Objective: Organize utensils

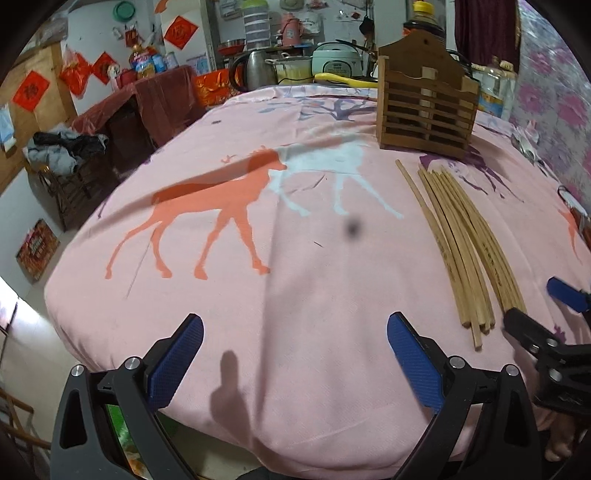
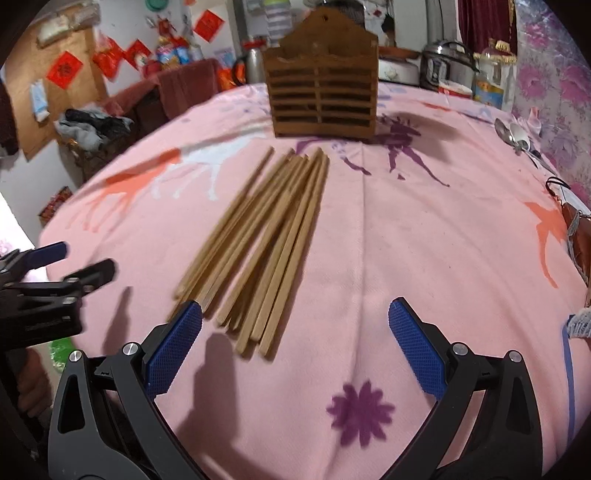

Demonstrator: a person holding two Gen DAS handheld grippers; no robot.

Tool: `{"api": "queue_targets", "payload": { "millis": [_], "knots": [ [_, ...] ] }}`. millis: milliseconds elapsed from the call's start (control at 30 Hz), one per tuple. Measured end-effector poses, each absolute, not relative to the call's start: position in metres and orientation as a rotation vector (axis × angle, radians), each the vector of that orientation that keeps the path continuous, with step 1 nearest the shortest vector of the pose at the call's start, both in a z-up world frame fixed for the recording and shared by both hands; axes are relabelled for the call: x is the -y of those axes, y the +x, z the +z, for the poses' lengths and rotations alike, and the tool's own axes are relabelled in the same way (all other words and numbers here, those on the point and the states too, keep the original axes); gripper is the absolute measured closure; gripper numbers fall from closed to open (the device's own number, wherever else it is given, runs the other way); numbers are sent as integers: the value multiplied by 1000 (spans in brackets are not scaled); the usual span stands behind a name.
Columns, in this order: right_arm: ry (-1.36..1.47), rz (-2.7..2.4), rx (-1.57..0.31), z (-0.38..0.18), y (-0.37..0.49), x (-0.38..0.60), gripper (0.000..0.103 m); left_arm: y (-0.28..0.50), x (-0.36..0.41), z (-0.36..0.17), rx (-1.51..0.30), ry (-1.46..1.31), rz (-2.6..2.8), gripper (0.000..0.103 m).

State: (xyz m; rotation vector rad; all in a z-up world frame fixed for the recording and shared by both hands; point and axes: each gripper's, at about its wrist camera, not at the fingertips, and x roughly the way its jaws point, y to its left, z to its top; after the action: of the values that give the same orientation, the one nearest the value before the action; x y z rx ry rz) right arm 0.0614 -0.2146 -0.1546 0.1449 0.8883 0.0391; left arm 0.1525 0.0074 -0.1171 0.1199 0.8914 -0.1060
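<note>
Chopsticks [image 2: 266,240] lie loose near the holder [image 2: 323,98]; both grippers [image 2: 295,345] [image 1: 295,356] gape empty, so one near end should be pinched squarely.

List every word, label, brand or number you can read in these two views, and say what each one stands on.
None can be quoted.
Red paper squares on the wall: a dark character each, blurred.
Bottle label past the table: print too small.
Chopsticks: faint marks, unreadable.
Rice cooker panel: print too small.
Wooden holder: no text.
</note>
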Motion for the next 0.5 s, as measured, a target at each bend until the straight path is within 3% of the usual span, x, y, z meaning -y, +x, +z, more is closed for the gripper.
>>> {"api": "queue_targets", "payload": {
  "millis": [500],
  "knots": [
    [357, -116, -799, -152, 35, 294, 12, 149, 53, -134, -930, 155, -347, 6]
  ]
}}
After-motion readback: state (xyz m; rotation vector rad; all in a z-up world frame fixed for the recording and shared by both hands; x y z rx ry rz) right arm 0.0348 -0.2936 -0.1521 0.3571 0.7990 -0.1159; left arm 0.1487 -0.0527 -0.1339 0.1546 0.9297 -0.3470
